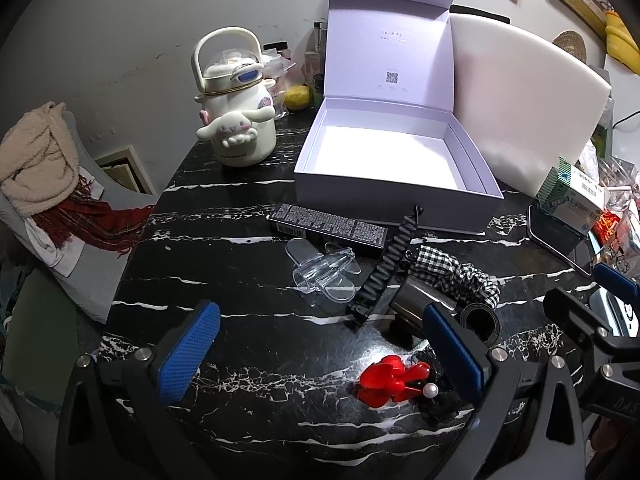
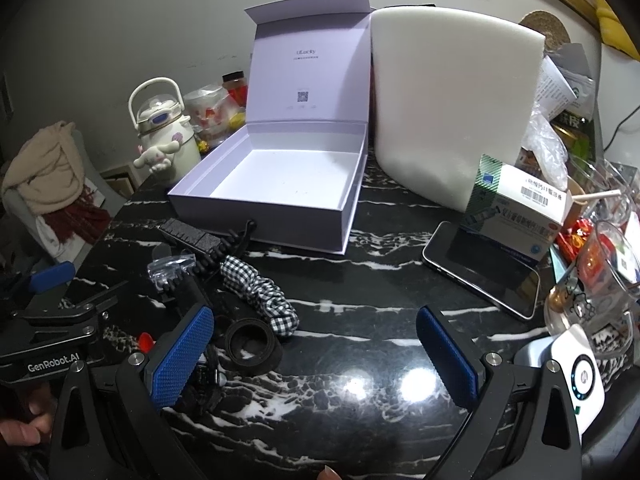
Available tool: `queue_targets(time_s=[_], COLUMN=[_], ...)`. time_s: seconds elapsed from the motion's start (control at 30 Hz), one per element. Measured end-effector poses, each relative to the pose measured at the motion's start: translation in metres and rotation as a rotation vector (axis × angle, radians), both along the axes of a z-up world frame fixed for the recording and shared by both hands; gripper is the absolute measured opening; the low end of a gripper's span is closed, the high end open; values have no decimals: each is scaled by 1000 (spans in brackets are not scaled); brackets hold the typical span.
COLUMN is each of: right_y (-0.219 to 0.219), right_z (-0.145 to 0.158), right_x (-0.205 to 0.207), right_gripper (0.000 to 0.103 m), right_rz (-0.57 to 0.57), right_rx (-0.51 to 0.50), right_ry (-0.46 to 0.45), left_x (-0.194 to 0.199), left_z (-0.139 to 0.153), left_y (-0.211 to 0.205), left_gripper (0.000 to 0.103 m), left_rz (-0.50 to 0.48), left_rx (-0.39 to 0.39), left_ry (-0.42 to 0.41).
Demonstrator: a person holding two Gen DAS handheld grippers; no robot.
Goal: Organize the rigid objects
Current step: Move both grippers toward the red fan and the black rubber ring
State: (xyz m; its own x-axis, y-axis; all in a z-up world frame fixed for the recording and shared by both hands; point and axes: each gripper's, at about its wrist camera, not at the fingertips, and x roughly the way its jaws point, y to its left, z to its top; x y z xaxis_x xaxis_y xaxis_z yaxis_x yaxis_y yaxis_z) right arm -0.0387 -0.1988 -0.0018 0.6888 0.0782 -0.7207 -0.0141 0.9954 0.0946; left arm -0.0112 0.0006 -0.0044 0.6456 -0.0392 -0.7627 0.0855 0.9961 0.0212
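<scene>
While both tools hang over the marble bench [image 1: 248, 344] with nothing between their blue pads, the rigid items lie loose in front of the open white box [image 1: 394, 160], which serves as the landmark. The left tool [image 1: 320, 350] is spread wide and empty; the right tool [image 2: 316, 354] is likewise wide open and holds nothing.

Nearest the left tool, well in front of the box, lies a red plastic clip [image 1: 390, 378] with a pearl bead: light, hard, probably smooth and apt to skid on the polished stone, so a pinch across its thick middle looks safest. Closer to the box sits a shiny metal cylinder [image 1: 420, 300] on its side, touching a dark roll [image 1: 480, 318]; it looks stiff and slippery and may roll, so take it across its round body, square to its axis. A checked fabric scrunchie [image 1: 456, 270] beside it is soft and not strictly part of the job.

Closer still, the clear plastic slippers [image 1: 324, 270] seem light and brittle; grip gently at one sole edge. A black coiled strap [image 1: 386, 266] runs past them toward the box. Just before the box front lies a long black carton [image 1: 328, 228], stiff and light, best taken across its narrow width near the middle.
</scene>
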Motion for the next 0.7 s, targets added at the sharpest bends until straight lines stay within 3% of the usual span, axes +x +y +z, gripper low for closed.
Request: queue_targets(time_s=[0.7], right_y=[0], right_z=[-1], right_x=[-2], right_gripper=[103], right_rz=[0], right_rx=[-3], right_ry=[7], left_x=[-2], left_z=[-3], left_y=[5], left_gripper=[103], left_rz=[14], left_rx=[-1], left_ry=[16])
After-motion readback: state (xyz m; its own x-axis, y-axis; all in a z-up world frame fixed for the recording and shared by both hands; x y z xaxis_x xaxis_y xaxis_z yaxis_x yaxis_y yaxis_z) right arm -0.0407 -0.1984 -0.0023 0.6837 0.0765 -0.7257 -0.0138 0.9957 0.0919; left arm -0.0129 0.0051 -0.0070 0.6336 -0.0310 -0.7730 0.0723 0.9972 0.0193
